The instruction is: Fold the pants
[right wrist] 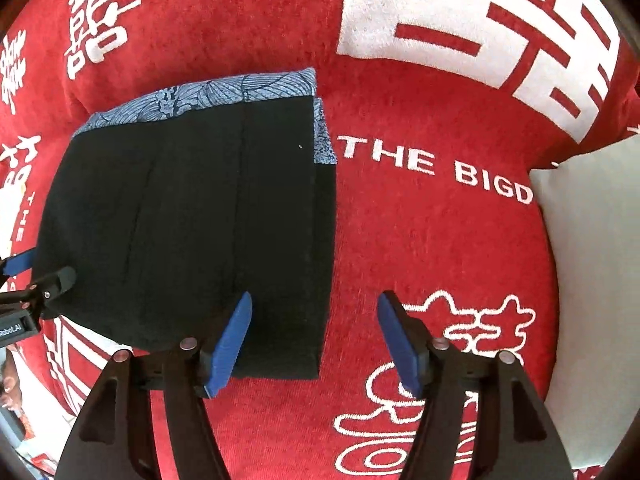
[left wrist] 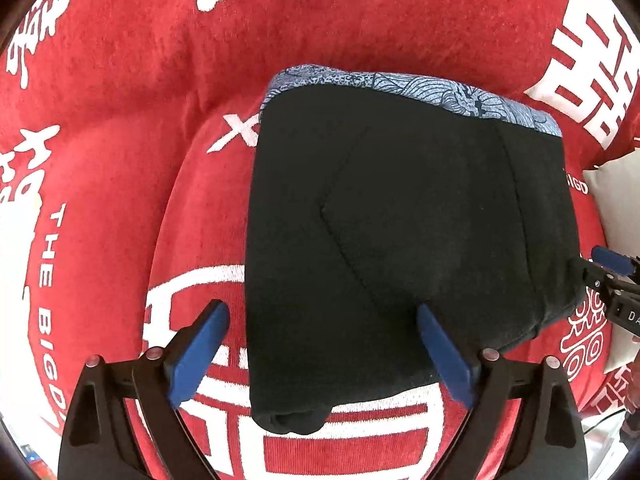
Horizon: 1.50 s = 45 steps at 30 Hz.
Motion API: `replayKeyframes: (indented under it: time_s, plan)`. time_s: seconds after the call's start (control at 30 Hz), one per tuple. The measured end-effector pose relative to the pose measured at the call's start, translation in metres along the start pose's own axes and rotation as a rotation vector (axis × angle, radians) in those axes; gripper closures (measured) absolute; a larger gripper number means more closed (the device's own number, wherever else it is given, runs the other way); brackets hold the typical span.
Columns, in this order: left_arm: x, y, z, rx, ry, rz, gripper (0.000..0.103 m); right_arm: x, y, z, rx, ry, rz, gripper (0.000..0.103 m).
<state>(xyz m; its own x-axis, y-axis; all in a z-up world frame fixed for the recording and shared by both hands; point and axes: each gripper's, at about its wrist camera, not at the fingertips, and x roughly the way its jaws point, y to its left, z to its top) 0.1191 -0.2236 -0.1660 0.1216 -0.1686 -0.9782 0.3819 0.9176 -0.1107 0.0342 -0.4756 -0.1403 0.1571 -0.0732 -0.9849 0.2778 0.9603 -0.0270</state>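
Black pants (left wrist: 400, 232) lie folded into a compact rectangle on a red cloth, with a blue patterned band (left wrist: 420, 88) showing along the far edge. My left gripper (left wrist: 320, 354) hovers over the near left corner of the fold, its blue pads wide apart and pressing on nothing. In the right wrist view the same pants (right wrist: 192, 224) fill the left half, and my right gripper (right wrist: 314, 340) stands open over their near right edge, one pad above the black fabric and one above the red cloth. Each gripper's tip shows at the other view's edge.
The red cloth (right wrist: 420, 240) with white characters and lettering covers the surface all round. A white cushion or panel (right wrist: 592, 272) borders it at the right. Part of a hand (right wrist: 8, 384) shows at the left edge of the right wrist view.
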Motion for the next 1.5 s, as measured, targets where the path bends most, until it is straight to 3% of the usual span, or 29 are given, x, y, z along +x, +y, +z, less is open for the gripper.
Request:
replayKeyframes:
  time_s: [0.43,0.63,0.83,1.03,1.5]
  plan:
    - [0.001,0.006,0.007,0.000,-0.004,-0.003,0.008,0.002,-0.010,-0.004,0.014,0.010,0.013,0.024]
    - [-0.007,0.020,0.019,-0.023,-0.016,-0.017,0.008,0.003,-0.031,-0.009,0.104,0.028,0.127,0.024]
    - [-0.011,0.041,0.041,-0.086,-0.028,-0.134,0.008,0.004,-0.051,-0.007,0.160,0.009,0.250,0.024]
    - [0.011,0.049,0.060,-0.098,0.030,-0.216,0.008,0.012,-0.070,0.008,0.215,-0.008,0.367,0.024]
    - [0.056,0.054,0.084,-0.044,0.132,-0.370,0.008,0.071,-0.072,0.041,0.243,0.098,0.716,0.024]
